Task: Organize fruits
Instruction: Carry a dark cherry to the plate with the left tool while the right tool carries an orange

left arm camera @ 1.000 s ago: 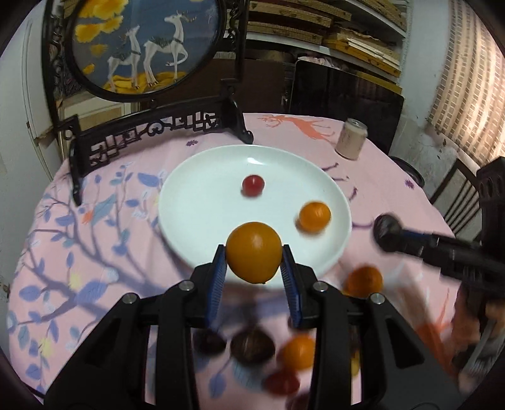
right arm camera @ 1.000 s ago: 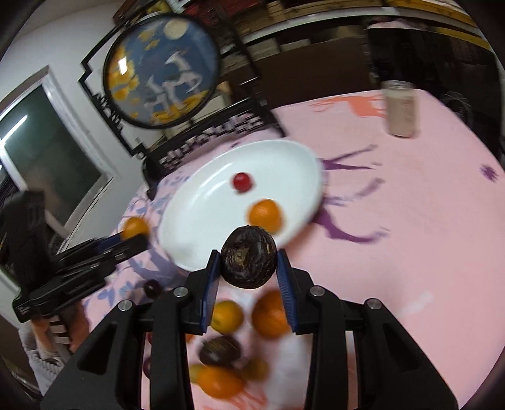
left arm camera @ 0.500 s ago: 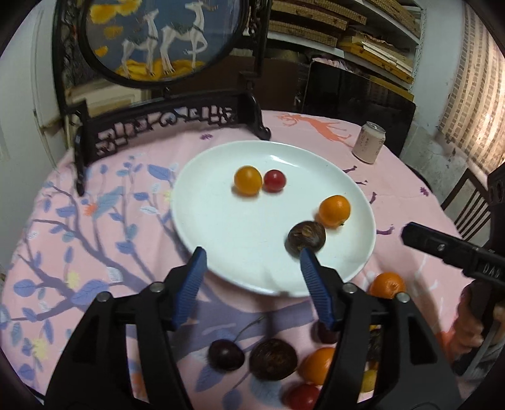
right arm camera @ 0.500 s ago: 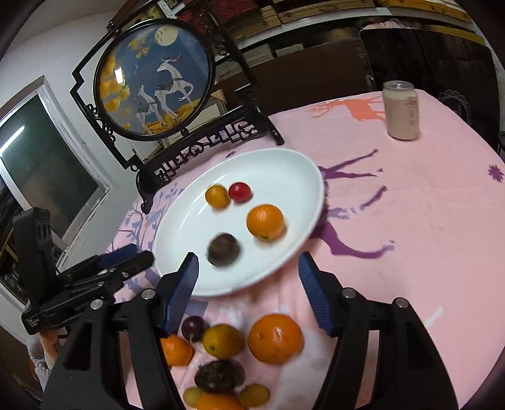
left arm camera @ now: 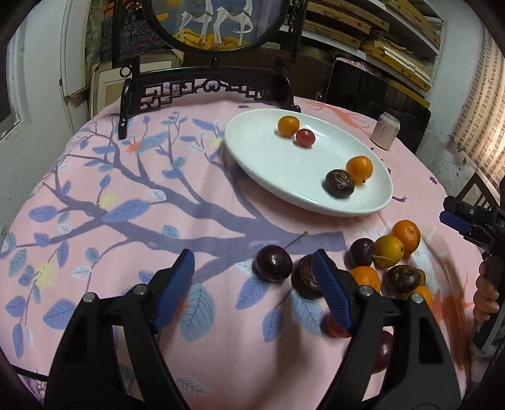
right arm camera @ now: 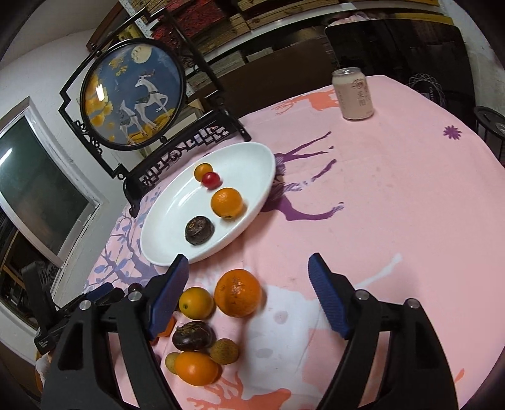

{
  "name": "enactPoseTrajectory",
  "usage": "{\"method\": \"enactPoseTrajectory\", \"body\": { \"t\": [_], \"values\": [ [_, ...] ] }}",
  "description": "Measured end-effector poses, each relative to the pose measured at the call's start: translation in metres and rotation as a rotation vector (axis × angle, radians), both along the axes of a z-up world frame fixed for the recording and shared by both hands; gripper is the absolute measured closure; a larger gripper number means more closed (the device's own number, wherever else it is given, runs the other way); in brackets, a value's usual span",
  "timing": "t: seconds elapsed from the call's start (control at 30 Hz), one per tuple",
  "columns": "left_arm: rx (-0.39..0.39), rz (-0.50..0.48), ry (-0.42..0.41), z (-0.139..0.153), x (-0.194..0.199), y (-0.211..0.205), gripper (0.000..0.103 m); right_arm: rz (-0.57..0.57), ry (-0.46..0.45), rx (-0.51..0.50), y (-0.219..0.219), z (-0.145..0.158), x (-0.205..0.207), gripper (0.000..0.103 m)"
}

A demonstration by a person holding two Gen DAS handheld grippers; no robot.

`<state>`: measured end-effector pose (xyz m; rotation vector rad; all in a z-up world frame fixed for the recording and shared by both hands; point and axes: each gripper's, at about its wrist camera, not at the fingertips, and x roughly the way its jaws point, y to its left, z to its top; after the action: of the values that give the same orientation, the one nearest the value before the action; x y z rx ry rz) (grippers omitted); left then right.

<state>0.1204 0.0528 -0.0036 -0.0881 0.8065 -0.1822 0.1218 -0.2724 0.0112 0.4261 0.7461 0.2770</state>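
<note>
A white plate [left arm camera: 268,164] [right arm camera: 252,164] holds a small orange fruit [left arm camera: 288,125], a red cherry tomato [left arm camera: 305,137], an orange [left arm camera: 359,169] [right arm camera: 227,202] and a dark passion fruit [left arm camera: 340,184] [right arm camera: 199,229]. Loose fruit lies on the pink cloth nearer me: a dark plum [left arm camera: 273,262], a big orange [right arm camera: 238,292], a yellow fruit [right arm camera: 196,302], another passion fruit [right arm camera: 193,336] and more. My left gripper [left arm camera: 254,288] is open and empty above the cloth, left of the pile. My right gripper [right arm camera: 247,298] is open and empty over the big orange.
A black carved stand with a round deer picture [left arm camera: 217,22] [right arm camera: 132,94] stands behind the plate. A pale drink can [right arm camera: 353,93] [left arm camera: 385,131] stands at the far side. The round table drops off at its edges. The right gripper shows in the left wrist view [left arm camera: 473,224].
Both grippers opened and dropped their fruit on the plate: the small orange fruit from the left, the passion fruit from the right. Both have pulled back from the plate toward the pile.
</note>
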Motion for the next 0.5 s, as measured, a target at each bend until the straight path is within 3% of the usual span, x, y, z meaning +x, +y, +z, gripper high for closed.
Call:
{"method": "enactPoseTrajectory", "body": {
  "t": [0.17, 0.43, 0.5],
  "values": [
    [0.021, -0.016, 0.019, -0.007, 0.002, -0.006, 0.026, -0.012, 0.008, 0.0, -0.003, -0.001, 0.001, 0.022],
    [0.089, -0.04, 0.028, -0.015, 0.006, -0.017, 0.059, -0.014, 0.006, -0.014, -0.002, -0.001, 0.001, 0.022],
    [0.083, -0.051, 0.028, -0.015, 0.007, -0.018, 0.063, -0.015, 0.007, -0.018, -0.002, -0.001, 0.001, 0.022]
  ]
}}
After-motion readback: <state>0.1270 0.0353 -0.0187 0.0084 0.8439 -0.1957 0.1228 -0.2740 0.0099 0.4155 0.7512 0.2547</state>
